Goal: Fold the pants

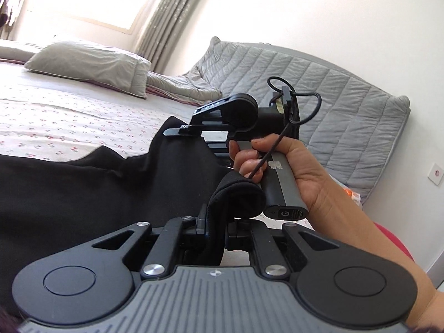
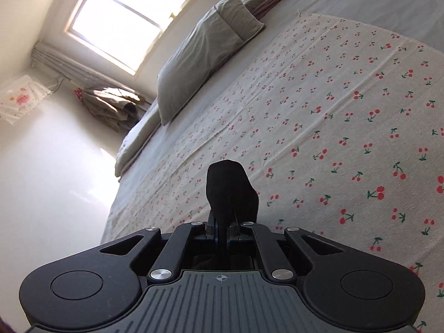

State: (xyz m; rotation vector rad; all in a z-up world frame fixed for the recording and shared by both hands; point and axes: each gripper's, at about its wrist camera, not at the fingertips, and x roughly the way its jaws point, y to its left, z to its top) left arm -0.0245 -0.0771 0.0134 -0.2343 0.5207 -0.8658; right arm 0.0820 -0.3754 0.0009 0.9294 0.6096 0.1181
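Fold step mid-carry: left tool (image 1: 215, 223) & right tool (image 2: 222, 222) both clamped on black fabric pants (image 1: 83, 188) above cherry-print bedsheet (image 2: 333, 111). Next: lay edges aligned, w/o slack.

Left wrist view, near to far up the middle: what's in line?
Left claw shut on the black pants → right claw, held in a hand → grey quilt → white wall.
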